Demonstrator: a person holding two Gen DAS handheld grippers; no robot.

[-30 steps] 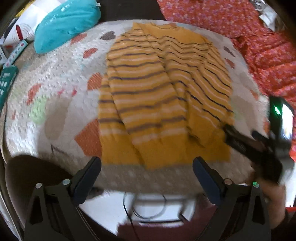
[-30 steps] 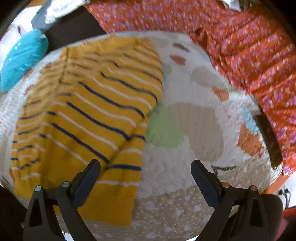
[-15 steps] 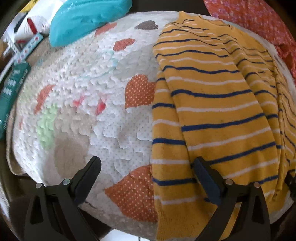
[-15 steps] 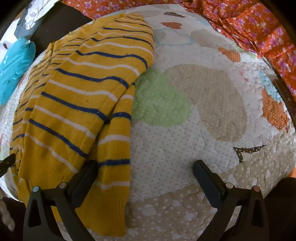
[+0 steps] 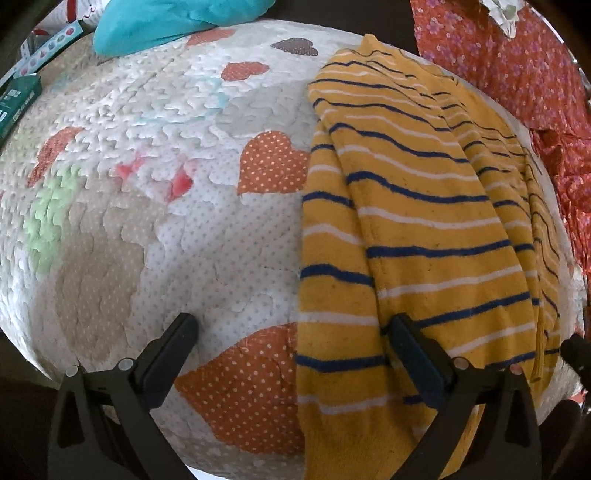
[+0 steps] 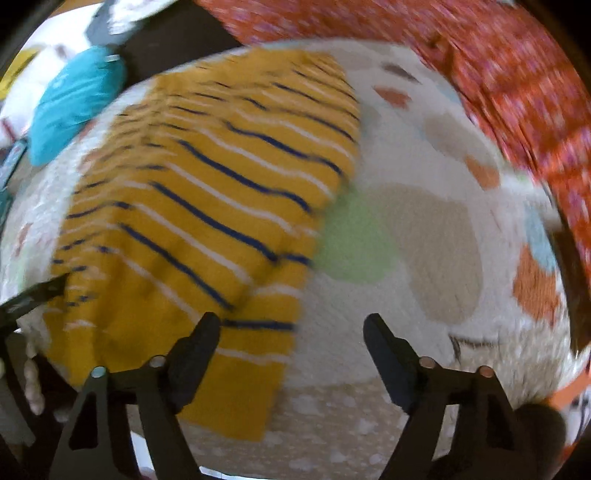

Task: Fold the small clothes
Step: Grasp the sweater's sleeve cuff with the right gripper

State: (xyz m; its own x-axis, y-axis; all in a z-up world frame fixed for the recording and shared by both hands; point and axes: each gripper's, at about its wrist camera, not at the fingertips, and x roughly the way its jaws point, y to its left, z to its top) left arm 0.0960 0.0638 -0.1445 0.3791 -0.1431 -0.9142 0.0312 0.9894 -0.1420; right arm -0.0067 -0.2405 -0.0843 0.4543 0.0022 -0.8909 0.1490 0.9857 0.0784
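At the far left of the left wrist view a green box point(image 5: 16, 99) lies at the edge of the quilt point(image 5: 155, 236), and beyond it a teal cushion point(image 5: 166, 20) rests against the quilt's far edge. The quilt is white with orange, beige and green heart patches, and its left half is bare. The left gripper point(image 5: 293, 334) hangs over the near edge with its jaws spread wide: the left finger sits above plain quilt, the right finger above the sweater point(image 5: 417, 229), and nothing is pinched between them. The sweater, mustard with navy and white stripes, lies flat on the right half of the quilt, its sleeves folded in over the body and its hem at the near edge. Past it, at the right, is a heap of red floral cloth point(image 5: 524, 70). In the blurred right wrist view the same sweater point(image 6: 207, 206) fills the left half, with the cushion point(image 6: 74, 103) behind it and the tip of the other gripper at the left margin. The right gripper point(image 6: 291, 334) is closing but its jaws are wide apart; the left finger overlaps the sweater's right hem corner, the right finger is over bare quilt point(image 6: 424, 229), and they grip nothing. Red cloth point(image 6: 498, 85) runs along the right.
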